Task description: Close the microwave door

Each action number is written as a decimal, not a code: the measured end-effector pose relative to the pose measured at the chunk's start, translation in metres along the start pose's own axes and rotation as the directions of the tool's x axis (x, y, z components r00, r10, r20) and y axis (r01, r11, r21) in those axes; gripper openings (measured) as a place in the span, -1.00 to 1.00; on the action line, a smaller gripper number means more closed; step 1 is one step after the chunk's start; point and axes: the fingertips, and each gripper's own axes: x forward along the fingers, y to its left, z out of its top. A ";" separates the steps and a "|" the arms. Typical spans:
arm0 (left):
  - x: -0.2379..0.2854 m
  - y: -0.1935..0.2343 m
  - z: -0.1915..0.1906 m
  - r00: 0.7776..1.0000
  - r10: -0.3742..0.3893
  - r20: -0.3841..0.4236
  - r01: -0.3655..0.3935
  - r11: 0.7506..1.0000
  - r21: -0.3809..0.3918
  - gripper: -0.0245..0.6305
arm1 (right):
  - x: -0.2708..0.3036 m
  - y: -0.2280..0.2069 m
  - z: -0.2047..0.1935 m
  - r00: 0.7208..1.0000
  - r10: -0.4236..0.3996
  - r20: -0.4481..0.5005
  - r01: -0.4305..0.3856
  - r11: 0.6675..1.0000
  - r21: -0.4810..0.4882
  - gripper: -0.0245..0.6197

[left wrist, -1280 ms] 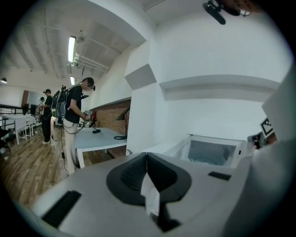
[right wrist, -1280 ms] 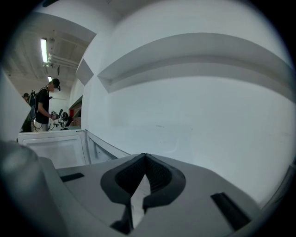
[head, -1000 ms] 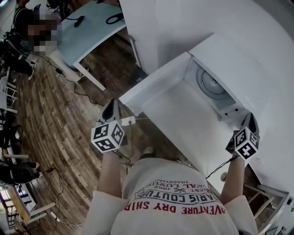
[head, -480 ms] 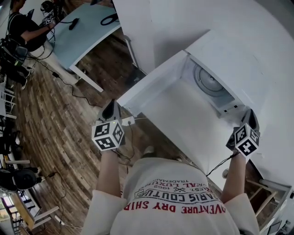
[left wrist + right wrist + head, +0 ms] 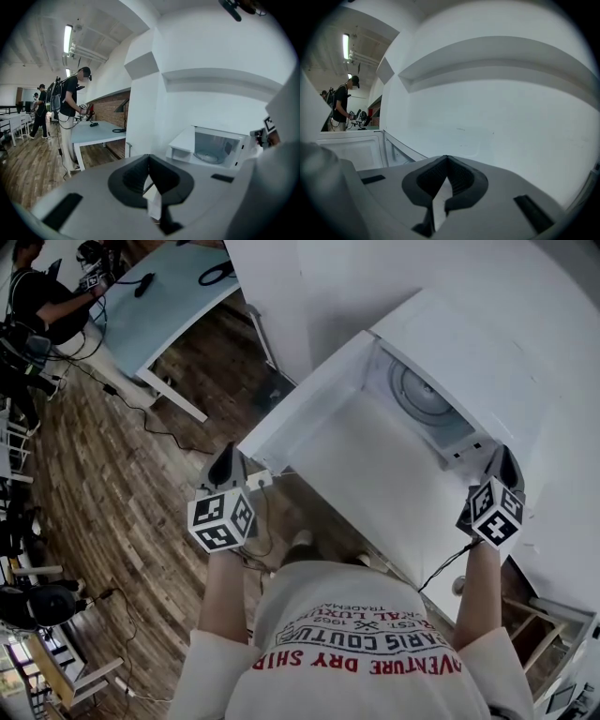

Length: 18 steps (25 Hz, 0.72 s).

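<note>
The white microwave (image 5: 459, 362) stands on a white counter (image 5: 375, 484), its cavity and round turntable (image 5: 419, 397) showing. Its door (image 5: 300, 395) hangs open, swung out to the left. In the left gripper view the microwave (image 5: 216, 147) lies ahead to the right, door (image 5: 181, 143) open. My left gripper (image 5: 225, 463) is shut on nothing, over the wooden floor just left of the door's free edge. By the microwave's right front corner my right gripper (image 5: 502, 463) is shut and empty; its view faces a white wall, with the door (image 5: 351, 150) at the left.
A light blue table (image 5: 178, 296) with cables stands at the back left, with people (image 5: 42, 292) beside it. Cables trail over the wooden floor (image 5: 122, 474). A white plug block (image 5: 259, 482) lies near my left gripper. A white pillar (image 5: 281, 296) rises behind the door.
Both grippers hold nearly the same places. The right one has edged slightly up toward the microwave's front corner. The door is still open.
</note>
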 end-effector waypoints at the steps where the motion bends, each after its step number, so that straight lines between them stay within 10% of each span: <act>1: -0.002 -0.003 -0.002 1.000 0.004 0.003 -0.004 1.000 -0.002 -0.91 | 0.001 0.000 -0.001 1.000 0.006 -0.001 -0.006 1.000 0.000 -0.89; 18: -0.034 -0.096 -0.030 0.997 -0.077 -0.003 0.076 0.997 -0.014 -0.91 | -0.011 -0.004 -0.008 0.997 0.083 0.001 -0.083 0.996 -0.006 -0.89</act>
